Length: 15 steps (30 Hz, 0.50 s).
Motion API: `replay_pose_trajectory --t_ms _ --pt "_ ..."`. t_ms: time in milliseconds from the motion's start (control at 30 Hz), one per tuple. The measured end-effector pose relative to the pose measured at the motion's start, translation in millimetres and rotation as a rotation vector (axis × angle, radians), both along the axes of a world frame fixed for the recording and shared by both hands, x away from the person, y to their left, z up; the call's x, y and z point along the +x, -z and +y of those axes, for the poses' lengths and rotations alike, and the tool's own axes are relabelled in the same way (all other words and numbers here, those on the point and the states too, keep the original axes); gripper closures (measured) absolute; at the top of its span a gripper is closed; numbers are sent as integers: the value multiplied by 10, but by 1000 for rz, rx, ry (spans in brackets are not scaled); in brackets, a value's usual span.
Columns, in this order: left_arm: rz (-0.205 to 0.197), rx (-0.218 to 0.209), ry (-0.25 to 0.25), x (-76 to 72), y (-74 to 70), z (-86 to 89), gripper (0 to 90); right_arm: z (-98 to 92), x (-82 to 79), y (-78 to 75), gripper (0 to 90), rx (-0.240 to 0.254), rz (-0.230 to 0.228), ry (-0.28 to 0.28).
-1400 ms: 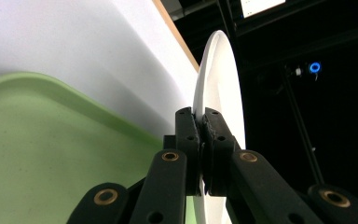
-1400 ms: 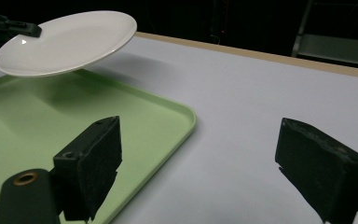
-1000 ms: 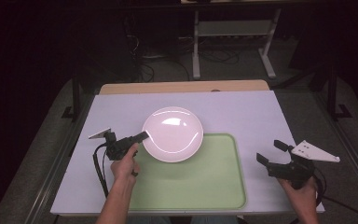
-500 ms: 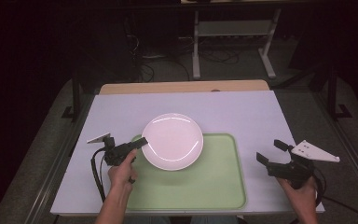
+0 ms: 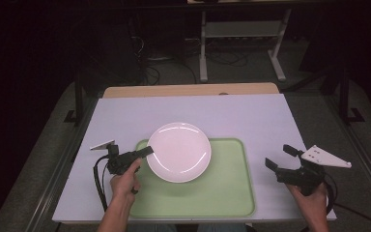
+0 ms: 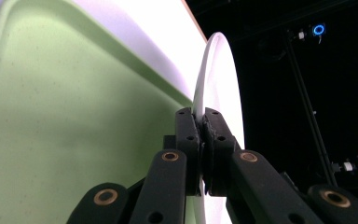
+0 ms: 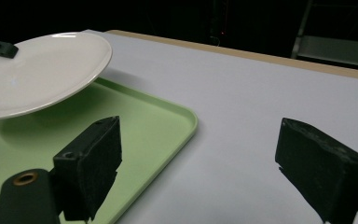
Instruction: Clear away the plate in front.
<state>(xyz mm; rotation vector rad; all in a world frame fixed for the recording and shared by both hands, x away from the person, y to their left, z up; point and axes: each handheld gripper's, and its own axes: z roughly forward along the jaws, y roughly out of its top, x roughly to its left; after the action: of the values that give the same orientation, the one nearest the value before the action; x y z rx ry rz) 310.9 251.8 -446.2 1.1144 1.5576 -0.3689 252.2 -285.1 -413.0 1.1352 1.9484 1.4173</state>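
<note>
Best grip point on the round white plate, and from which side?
Grip the thin rim at the edge of the round white plate, coming in from the side and level with it. The left gripper already pinches the near-left rim this way, above the green tray.

A round, glossy white plate [image 5: 179,152], empty and nearly level with a slight tilt, hangs lifted over the far-left part of the pale green tray [image 5: 222,193], its far rim reaching past the tray's far edge, pinched at its left rim by the left tool [image 5: 147,151].
</note>
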Motion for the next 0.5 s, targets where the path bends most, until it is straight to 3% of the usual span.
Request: replay_pose_trajectory --t_ms 333,500 --pt "25 38 47 -41 42 -29 869 11 4 2 135 -4 0 1" --pt "37 35 62 -68 100 -50 870 16 6 1 135 -6 -2 -1"
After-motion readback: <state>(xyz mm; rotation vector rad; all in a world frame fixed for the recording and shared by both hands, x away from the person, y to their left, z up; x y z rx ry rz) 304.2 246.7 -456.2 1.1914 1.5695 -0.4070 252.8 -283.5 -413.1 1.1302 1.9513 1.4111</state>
